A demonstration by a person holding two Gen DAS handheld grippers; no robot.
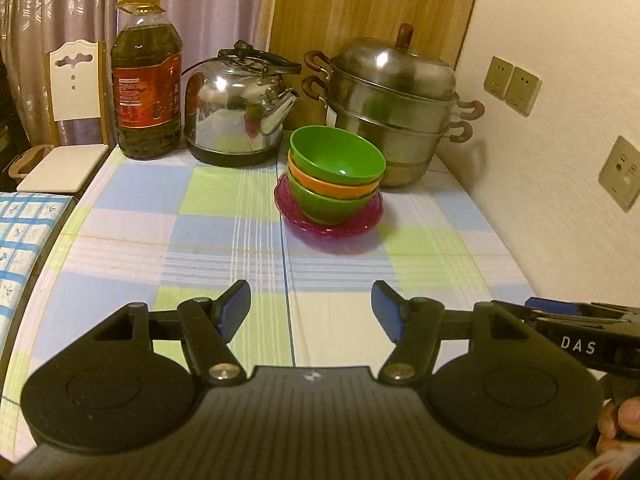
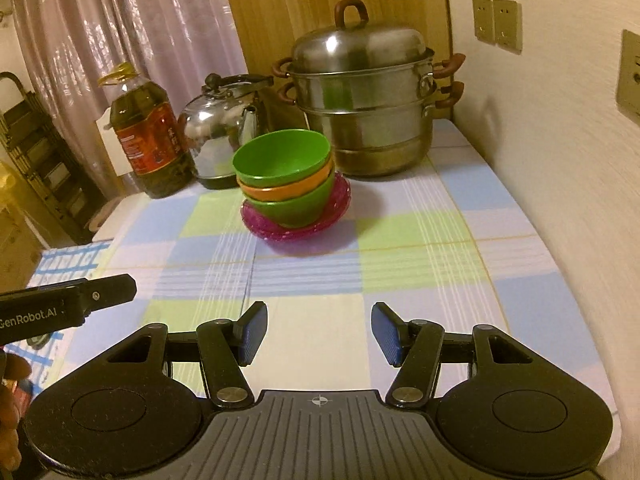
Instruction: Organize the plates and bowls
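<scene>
A stack of bowls sits on purple plates (image 1: 362, 222) (image 2: 332, 210) at the back of the table: a green bowl (image 1: 338, 160) (image 2: 284, 154) on top, an orange bowl (image 1: 332, 188) (image 2: 288, 190) under it, another green bowl (image 1: 328, 206) (image 2: 292, 210) at the bottom. My left gripper (image 1: 311, 312) hangs open over the near part of the table, nothing between its blue pads. My right gripper (image 2: 319, 332) is open and empty as well, well short of the stack. Each gripper's body shows at the edge of the other's view.
Behind the stack stand a steel steamer pot (image 1: 396, 108) (image 2: 364, 108), a steel kettle (image 1: 236, 112) (image 2: 218, 136) and a large oil bottle (image 1: 146, 84) (image 2: 150, 140). The wall with sockets (image 1: 512, 84) runs along the table's right side. A checked cloth (image 1: 224, 240) covers the table.
</scene>
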